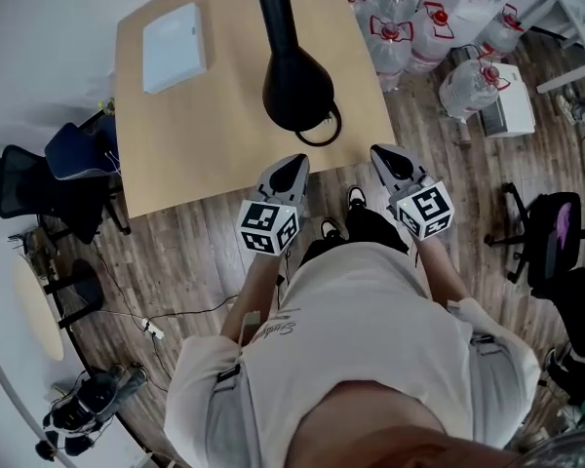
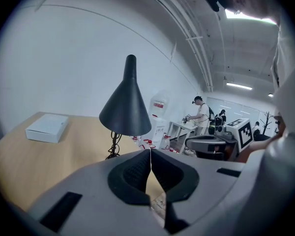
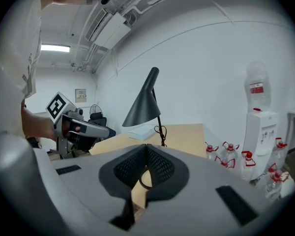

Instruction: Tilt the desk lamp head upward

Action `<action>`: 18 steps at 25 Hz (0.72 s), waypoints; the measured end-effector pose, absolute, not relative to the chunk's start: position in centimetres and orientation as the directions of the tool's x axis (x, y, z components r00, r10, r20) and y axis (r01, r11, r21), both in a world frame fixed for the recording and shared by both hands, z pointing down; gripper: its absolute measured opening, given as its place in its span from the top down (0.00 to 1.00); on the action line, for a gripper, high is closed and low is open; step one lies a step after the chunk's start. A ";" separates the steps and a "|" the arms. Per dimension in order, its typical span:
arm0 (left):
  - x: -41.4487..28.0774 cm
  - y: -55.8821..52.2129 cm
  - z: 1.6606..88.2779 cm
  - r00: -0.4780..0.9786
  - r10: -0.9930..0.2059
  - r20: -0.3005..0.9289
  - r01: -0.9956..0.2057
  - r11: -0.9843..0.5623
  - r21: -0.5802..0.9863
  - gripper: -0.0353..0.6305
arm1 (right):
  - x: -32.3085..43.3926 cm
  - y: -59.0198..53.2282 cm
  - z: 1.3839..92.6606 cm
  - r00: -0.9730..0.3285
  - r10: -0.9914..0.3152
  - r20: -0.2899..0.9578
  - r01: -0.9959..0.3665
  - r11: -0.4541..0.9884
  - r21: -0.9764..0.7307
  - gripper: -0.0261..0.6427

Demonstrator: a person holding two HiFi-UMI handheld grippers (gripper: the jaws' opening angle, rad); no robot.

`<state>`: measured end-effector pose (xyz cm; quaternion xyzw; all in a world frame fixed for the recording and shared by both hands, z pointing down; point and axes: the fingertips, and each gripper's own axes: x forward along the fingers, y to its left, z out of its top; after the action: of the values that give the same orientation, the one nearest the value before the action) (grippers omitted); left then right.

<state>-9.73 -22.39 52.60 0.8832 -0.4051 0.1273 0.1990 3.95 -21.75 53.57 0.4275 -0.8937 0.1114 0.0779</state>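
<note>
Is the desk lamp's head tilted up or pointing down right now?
Pointing down. The lamp head has its wide mouth facing the desk and its narrow end up; the right gripper view shows it slanted, mouth downward.

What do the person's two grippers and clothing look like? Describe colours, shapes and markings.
The left gripper and right gripper each have a light grey body tapering to a point, with black ribbed pads inside. Each carries a white cube printed with black square markers. The person wears a white short-sleeved T-shirt.

Lighting: bright, even, from ceiling strip lights. Shadows: faint, soft. Both gripper views: heavy fisheye bending, black vignetted corners, near foreground soft. Head view: curved edges.
</note>
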 end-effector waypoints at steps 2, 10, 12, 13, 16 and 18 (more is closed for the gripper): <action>-9.9 -23.1 52.8 0.615 -0.683 0.393 -0.787 -0.559 0.261 0.92 | 4.3 -23.5 53.9 -0.650 -0.720 0.243 -0.757 0.642 -0.122 0.97; -10.0 -25.5 54.3 0.531 -0.738 0.417 -0.848 -0.459 0.266 0.92 | 3.8 -29.1 55.5 -0.731 -0.632 0.255 -0.670 0.735 -0.099 0.97; -10.2 -25.9 54.9 0.510 -0.748 0.425 -0.860 -0.436 0.265 0.92 | 3.3 -30.0 57.0 -0.746 -0.599 0.290 -0.645 0.758 -0.096 0.97; -10.2 -26.0 55.1 0.500 -0.754 0.427 -0.866 -0.427 0.260 0.92 | 3.0 -30.4 57.8 -0.754 -0.579 0.309 -0.630 0.771 -0.091 0.97; -10.4 -26.3 55.6 0.480 -0.767 0.425 -0.877 -0.410 0.250 0.92 | 1.9 -31.2 61.0 -0.774 -0.507 0.381 -0.577 0.812 -0.093 0.97; -10.5 -26.5 55.9 0.474 -0.770 0.427 -0.880 -0.404 0.249 0.92 | 1.0 -31.6 63.8 -0.778 -0.446 0.442 -0.540 0.834 -0.109 0.97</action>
<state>-10.49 -26.50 55.92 0.8287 -0.4979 0.1232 0.2240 0.95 -31.64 63.83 0.2635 -0.9359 0.1155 0.2034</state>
